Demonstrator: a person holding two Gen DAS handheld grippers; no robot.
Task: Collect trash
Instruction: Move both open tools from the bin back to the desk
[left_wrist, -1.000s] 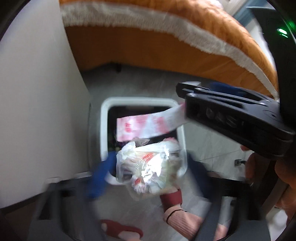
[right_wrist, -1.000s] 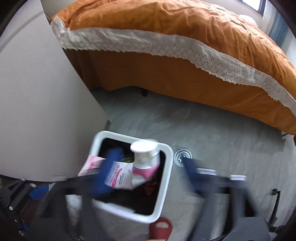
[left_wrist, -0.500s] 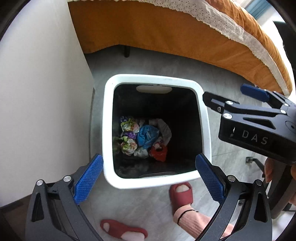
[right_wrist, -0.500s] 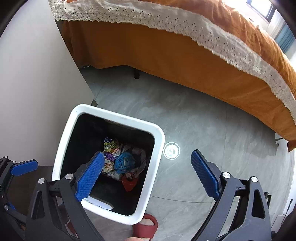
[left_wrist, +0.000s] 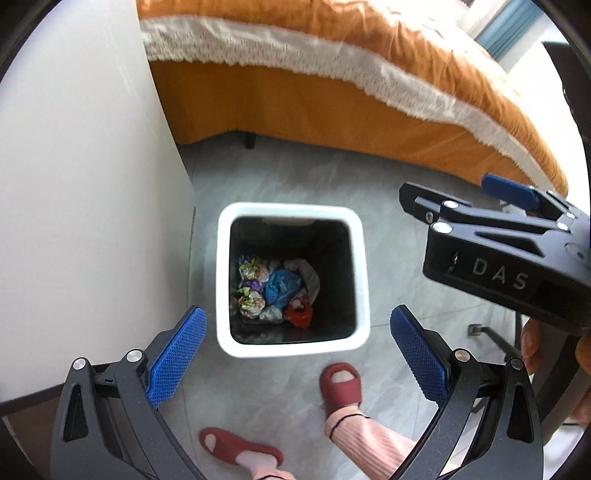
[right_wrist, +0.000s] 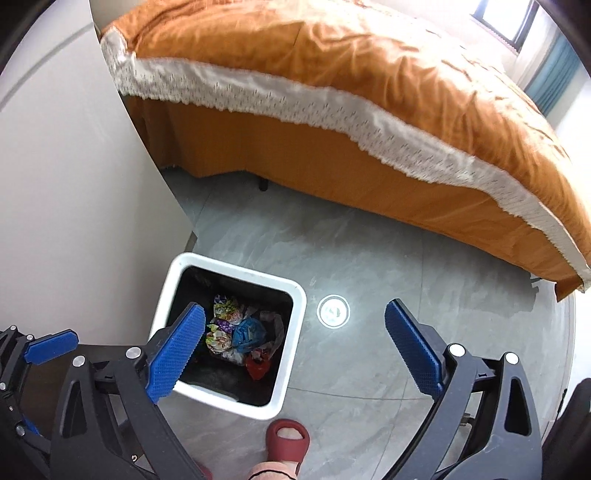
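A white-rimmed waste bin (left_wrist: 291, 216) stands on the grey floor below both grippers, and the right wrist view shows it too (right_wrist: 236, 271). Crumpled wrappers and a blue bag of trash (left_wrist: 277, 288) lie at its bottom (right_wrist: 240, 332). My left gripper (left_wrist: 297, 315) hangs above the bin, open, with nothing between its blue pads. My right gripper (right_wrist: 295, 306) is over the bin's right side, its jaws opening wide and holding nothing. It shows in the left wrist view at the right (left_wrist: 498, 251).
A bed with an orange cover (right_wrist: 369, 92) and white lace trim fills the back. A white panel (left_wrist: 81, 184) stands close to the bin's left. A round floor drain (right_wrist: 333, 311) lies right of the bin. A person's feet in red slippers (left_wrist: 340, 380) stand just in front.
A second ago the left gripper held a crumpled wrapper bundle and the right a white-and-pink tube over the bin. Both were let go. Both grippers have since risen, open.
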